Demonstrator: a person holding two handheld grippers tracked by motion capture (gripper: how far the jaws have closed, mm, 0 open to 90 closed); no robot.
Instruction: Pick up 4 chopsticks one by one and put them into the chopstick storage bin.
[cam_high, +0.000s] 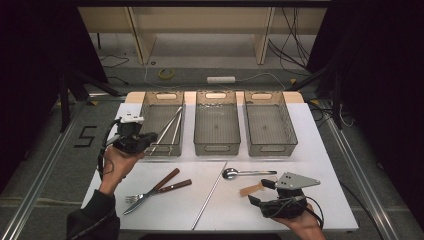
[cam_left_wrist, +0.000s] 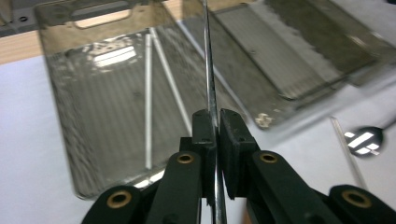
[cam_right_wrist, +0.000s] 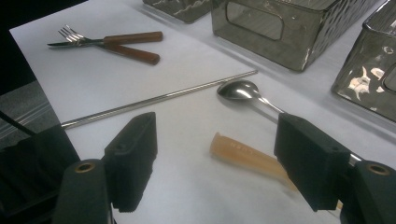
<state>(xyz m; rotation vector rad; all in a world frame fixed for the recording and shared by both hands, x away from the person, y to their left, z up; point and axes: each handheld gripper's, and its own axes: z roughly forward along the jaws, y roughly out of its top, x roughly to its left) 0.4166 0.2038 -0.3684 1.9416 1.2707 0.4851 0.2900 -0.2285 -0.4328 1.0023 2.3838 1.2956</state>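
Left hand-held gripper (cam_left_wrist: 216, 126) clamps chopstick (cam_left_wrist: 208, 70) over left bin (cam_high: 162, 123); right hand-held gripper (cam_right_wrist: 215, 163) wide, straddling tan spoon (cam_right_wrist: 247, 156); steel spoon (cam_right_wrist: 240, 90), fork (cam_right_wrist: 79, 38) nearby.

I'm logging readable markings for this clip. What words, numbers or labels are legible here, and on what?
"5": black tape figure on the grey floor left of the white table.
Raised lettering on the translucent tan plastic handle between the right gripper's open jaws: too blurred to read.
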